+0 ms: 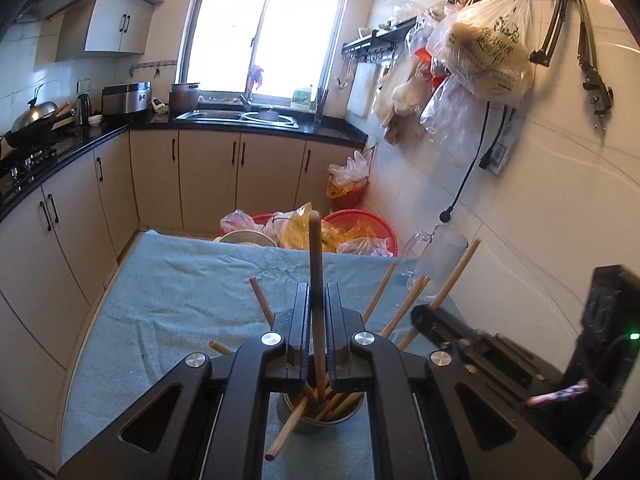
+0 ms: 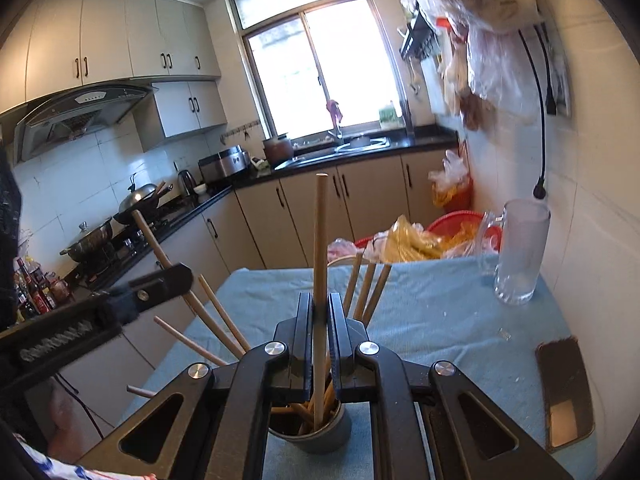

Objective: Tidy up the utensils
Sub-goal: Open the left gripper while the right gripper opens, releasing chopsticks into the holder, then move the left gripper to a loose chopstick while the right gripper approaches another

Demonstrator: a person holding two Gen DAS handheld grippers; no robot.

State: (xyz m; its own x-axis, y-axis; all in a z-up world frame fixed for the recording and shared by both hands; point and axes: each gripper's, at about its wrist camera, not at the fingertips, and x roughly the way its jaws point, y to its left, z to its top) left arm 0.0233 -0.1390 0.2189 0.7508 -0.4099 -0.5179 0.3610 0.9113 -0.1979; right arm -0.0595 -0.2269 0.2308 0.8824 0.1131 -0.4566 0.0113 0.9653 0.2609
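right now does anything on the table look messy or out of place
Yes. The chopsticks in the metal cup splay out at all angles instead of standing together. Small pale crumbs are scattered on the blue cloth near the glass mug. Nothing looks broken or tipped over.

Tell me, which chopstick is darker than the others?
The dark chopstick clamped upright in the left gripper; the chopsticks in the cup and the right gripper's chopstick are pale wood.
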